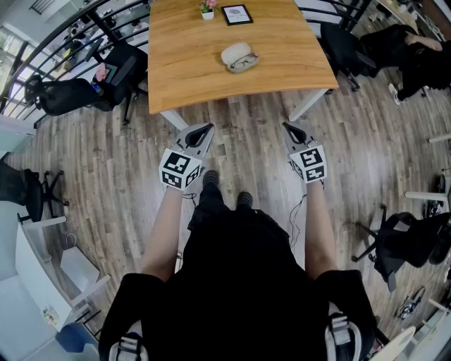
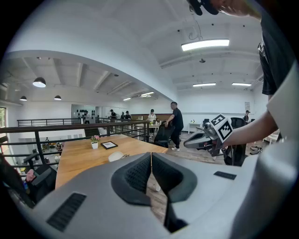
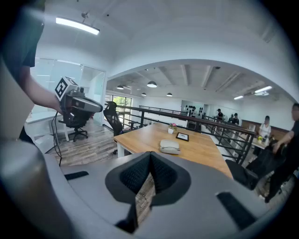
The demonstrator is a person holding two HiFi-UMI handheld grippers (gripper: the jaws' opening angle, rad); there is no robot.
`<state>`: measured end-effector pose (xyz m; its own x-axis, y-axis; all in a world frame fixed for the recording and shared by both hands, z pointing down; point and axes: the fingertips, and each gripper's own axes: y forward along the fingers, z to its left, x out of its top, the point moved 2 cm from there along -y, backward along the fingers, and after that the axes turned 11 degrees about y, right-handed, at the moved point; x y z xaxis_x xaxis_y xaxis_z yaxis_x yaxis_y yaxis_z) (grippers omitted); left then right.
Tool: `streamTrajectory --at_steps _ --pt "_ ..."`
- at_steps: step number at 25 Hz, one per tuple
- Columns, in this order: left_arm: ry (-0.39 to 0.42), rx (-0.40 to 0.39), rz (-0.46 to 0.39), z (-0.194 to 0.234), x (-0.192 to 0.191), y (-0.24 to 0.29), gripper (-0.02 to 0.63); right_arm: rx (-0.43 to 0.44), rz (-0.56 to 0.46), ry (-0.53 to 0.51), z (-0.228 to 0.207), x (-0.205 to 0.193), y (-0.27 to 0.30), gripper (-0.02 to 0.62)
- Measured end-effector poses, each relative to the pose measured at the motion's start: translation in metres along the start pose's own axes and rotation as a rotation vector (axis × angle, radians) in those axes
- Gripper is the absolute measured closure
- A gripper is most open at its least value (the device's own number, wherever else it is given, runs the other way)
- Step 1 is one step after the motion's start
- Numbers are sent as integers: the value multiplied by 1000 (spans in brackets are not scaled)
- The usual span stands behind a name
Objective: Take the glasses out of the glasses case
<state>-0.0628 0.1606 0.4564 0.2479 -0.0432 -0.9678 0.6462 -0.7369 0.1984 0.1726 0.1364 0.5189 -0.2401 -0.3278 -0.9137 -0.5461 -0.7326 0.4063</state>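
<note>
- The task looks to be at its very start: the approach. The person stands back from the table (image 1: 176,70) with both tools held over the plank floor (image 1: 246,134), short of the table's near edge.
- The left gripper (image 1: 208,128) has its jaws pressed together with nothing between them; only floor shows past the pads.
- The right gripper (image 1: 287,127) is likewise closed and empty, pointing towards the table.
- The glasses case (image 1: 239,57) lies on the table, about midway between the left and right edges and nearer the near edge than the small plant pot (image 1: 207,8) and dark frame (image 1: 237,14) behind it. It is well apart from both grippers.
- The case is a pale, rounded oval shell. From above it appears to lie open, with the thin dark-rimmed glasses (image 1: 243,63) showing in the half nearer the person.
- Next, I judge, the person must step up to the near edge and part at least one pair of jaws. One gripper could steady the shell while the other pinches the frame.
- The frame looks thin and light, so a gentle grip at the bridge or a temple seems wise.
</note>
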Motion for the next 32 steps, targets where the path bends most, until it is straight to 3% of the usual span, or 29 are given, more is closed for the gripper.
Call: streamTrajectory --at_steps 19,32 --pt "2 -4 30 8 -5 6 581 40 13 23 5 -2 12 589" --pt "-5 -2 39 7 -11 11 581 45 56 -40 11 -8 15 588"
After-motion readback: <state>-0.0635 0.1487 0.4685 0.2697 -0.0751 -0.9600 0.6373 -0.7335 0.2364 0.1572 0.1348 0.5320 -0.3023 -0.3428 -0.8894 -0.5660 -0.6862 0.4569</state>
